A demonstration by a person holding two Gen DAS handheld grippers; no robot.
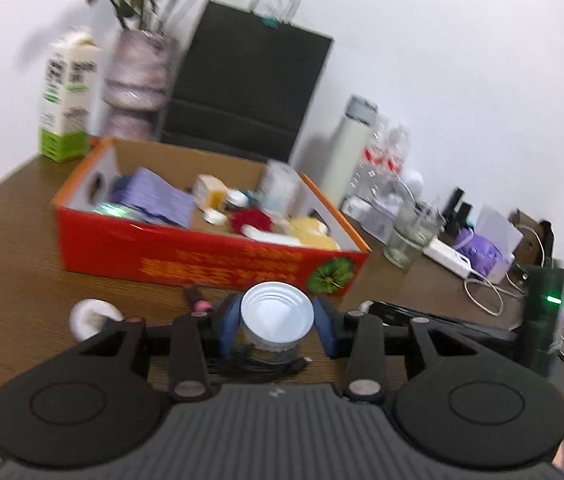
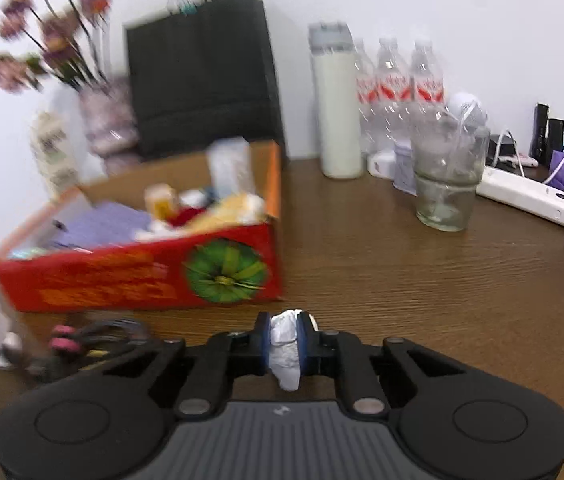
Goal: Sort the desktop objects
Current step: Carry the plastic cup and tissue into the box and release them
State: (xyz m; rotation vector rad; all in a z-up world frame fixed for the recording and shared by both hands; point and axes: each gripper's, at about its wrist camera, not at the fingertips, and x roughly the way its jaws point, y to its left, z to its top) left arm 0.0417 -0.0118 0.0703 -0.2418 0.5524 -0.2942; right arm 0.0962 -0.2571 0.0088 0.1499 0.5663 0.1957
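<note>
My left gripper (image 1: 277, 320) is shut on a small round cup (image 1: 277, 310) with a white ribbed inside and a clear body. Its blue pads (image 1: 229, 322) press on both sides, and the cup hangs above the wooden table (image 1: 21, 248). Just beyond it stands the red cardboard box (image 1: 201, 258), which holds several small items, among them purple packets and a yellow sponge. My right gripper (image 2: 285, 332) is shut on a crumpled white tissue (image 2: 288, 364), in front of the box's (image 2: 121, 280) right corner.
A black cable with a pink piece (image 2: 65, 340) lies before the box, and a white round thing (image 1: 91, 316) to its left. A glass tumbler (image 2: 446, 184), water bottles (image 2: 394, 88), a white flask (image 2: 336, 112), a power strip (image 2: 526, 196), a black bag (image 1: 241, 88) and a flower vase (image 1: 137, 76) line the back.
</note>
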